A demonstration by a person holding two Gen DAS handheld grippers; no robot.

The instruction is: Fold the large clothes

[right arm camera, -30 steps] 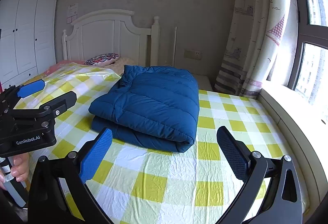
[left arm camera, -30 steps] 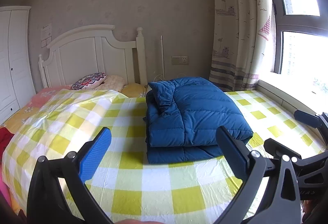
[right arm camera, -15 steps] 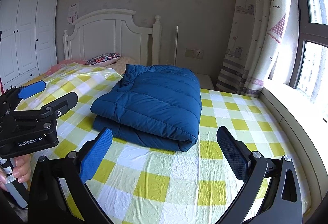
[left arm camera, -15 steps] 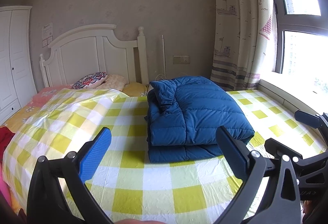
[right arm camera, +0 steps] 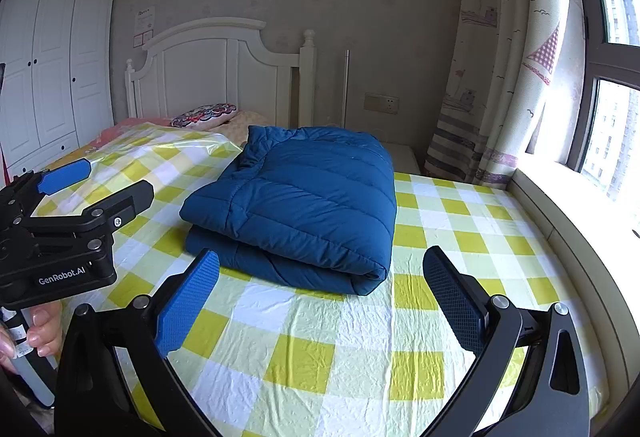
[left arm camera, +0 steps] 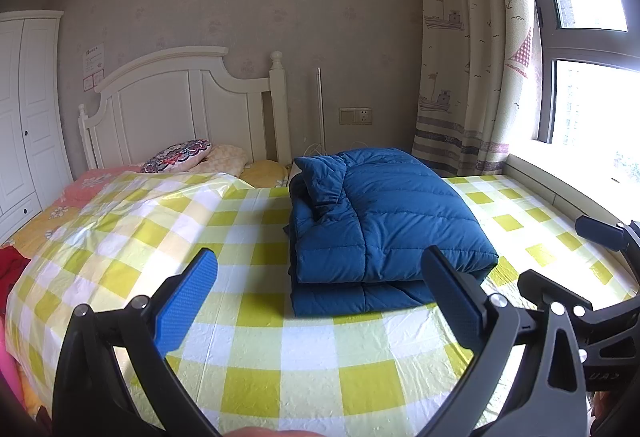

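The left tool (left arm camera: 320, 301) and the right tool (right arm camera: 320, 297) both hang above the near part of the bed (right arm camera: 360, 365) with their fingers spread wide and nothing between them. The blue padded jacket (right arm camera: 304, 205) lies on the yellow checked sheet beyond both tools, apart from them, already doubled into a thick bundle with its rolled fold facing the window side. The folding looks essentially finished, so the step in hand is most likely a last check or tidy. To do that well, leave the bundle alone unless an edge is loose; the collar end (left arm camera: 320, 177) near the pillows (left arm camera: 176, 156) looks a little bunched. If it needs squaring, pinch both layers together at a corner and press down gently, since puffy filling tends to spring open.
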